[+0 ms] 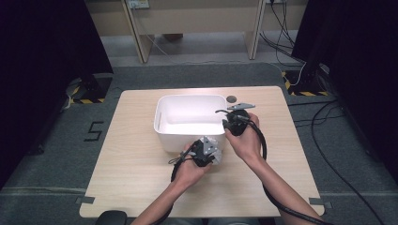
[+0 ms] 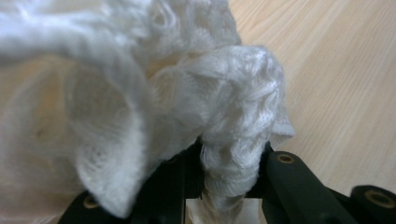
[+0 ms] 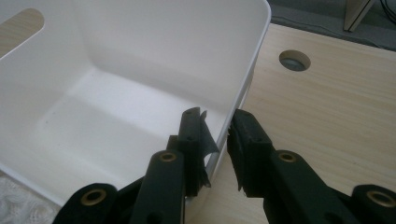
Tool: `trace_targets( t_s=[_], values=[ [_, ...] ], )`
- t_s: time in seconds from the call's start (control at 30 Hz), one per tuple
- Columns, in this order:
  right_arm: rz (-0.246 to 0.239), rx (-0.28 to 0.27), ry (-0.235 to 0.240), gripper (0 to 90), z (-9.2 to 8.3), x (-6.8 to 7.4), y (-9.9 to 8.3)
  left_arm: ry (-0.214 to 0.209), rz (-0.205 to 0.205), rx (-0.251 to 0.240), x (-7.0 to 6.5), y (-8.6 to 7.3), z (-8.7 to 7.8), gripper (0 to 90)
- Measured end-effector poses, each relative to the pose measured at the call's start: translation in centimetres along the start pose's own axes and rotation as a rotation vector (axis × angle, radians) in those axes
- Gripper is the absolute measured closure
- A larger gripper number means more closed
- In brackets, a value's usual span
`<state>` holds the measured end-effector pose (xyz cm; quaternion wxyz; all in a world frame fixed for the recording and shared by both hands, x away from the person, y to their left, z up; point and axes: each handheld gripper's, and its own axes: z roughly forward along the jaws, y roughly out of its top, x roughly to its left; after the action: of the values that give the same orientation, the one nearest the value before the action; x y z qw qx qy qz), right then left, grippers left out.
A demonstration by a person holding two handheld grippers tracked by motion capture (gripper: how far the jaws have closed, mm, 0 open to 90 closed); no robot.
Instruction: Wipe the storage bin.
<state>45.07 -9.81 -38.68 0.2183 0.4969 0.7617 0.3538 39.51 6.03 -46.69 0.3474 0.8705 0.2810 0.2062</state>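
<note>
Table: my light wooden tabletop (image 1: pixel 141 164) carries everything.
Bin: the white rectangular plastic bin (image 1: pixel 187 136) stands mid-table, toward the far side.
Cloth: the white knitted cloth (image 2: pixel 187 93) bunches just off the bin's near right corner.
Left gripper (image 1: pixel 202 152): my jaws are clamped tight on that cloth.
Right gripper (image 3: pixel 219 140): my jaws straddle the bin's right wall at its rim, one inside, one outside, gripping it.

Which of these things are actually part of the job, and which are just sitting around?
Part of the job:
- white knitted cloth, clamped in the left gripper
- white bin, its right wall between the jaws of the right gripper
- wooden table under both

Just lying about:
- cables on the floor
- wooden furniture legs behind the table
</note>
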Motion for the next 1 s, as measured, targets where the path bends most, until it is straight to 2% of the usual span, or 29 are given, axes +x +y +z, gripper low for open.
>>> trace_targets(
  t_s=[0.33,0.57,1.0],
  values=[
    [-0.013,-0.001,-0.001,76.1,0.2,0.1,-0.1,-0.002,0.015,-0.037,-0.3,1.2,-1.0,74.9],
    [0.002,0.003,0.006,76.1,0.2,0.0,0.0,0.001,0.015,-0.041,-0.3,1.4,-1.2,74.9],
    [0.065,0.007,0.068,73.2,0.6,-1.0,0.3,-0.002,0.027,-0.032,-0.4,1.3,-1.2,74.8]
  ],
)
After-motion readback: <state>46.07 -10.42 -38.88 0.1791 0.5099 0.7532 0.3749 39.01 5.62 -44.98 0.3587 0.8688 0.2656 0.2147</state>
